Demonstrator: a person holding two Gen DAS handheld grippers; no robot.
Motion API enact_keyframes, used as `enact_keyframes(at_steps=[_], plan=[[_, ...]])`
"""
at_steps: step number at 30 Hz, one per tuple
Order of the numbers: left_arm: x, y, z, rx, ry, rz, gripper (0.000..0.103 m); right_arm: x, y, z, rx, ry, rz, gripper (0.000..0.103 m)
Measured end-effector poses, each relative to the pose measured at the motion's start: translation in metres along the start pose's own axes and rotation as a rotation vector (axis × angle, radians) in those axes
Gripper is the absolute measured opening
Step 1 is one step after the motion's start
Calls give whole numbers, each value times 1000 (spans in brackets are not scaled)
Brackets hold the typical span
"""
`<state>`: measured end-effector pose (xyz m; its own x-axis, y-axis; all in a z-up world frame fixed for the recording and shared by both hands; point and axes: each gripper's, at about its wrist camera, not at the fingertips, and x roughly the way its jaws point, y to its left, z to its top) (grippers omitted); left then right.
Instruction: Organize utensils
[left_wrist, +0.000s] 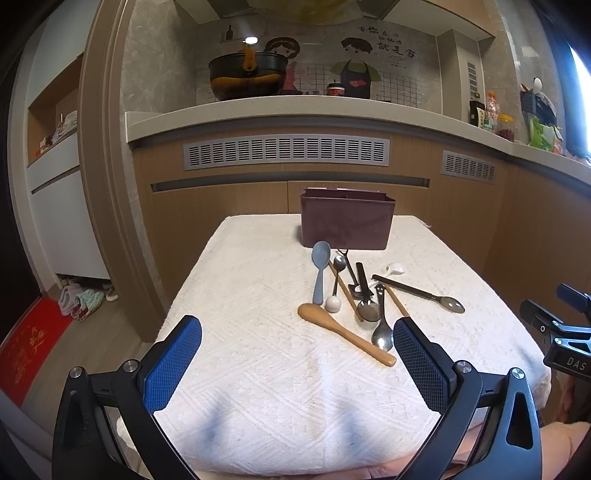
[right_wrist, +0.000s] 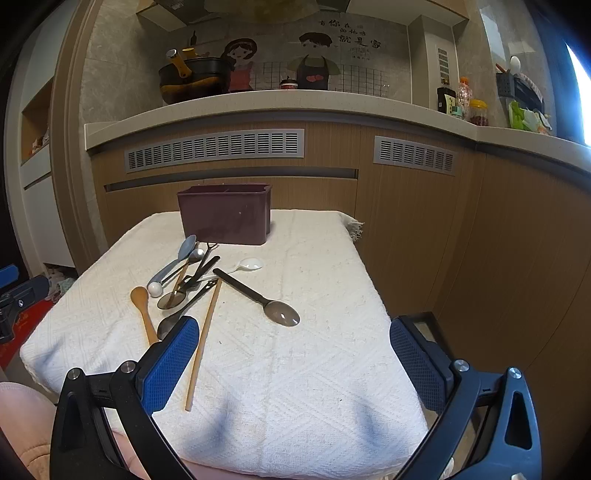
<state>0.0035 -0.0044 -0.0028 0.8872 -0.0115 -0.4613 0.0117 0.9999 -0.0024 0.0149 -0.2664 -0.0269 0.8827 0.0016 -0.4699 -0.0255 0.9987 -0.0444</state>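
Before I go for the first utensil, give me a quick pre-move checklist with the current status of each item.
1. Left tool open and holding nothing: ok.
2. Right tool open and holding nothing: ok.
3. Brown holder box upright at the far end of the white cloth: ok.
4. Box free inside: cannot tell, the interior is hidden.
5. Utensils separated for a clean pick: not ok, several overlap in a pile.
6. Black-handled spoon lying apart, with clear cloth around it: ok.
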Motion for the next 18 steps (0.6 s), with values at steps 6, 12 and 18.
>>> enact_keyframes(at_steps=[6,12,18], plan=[[-2,2,0,-4,-1,4,103,0,0,1,-2,-1,2,103],[-2,5,2,-7,-1,7,103,0,0,1,-3,0,3,103],[-3,6,2,-8,-3,10,103,-3,2,1,-13,-9,-2,103]])
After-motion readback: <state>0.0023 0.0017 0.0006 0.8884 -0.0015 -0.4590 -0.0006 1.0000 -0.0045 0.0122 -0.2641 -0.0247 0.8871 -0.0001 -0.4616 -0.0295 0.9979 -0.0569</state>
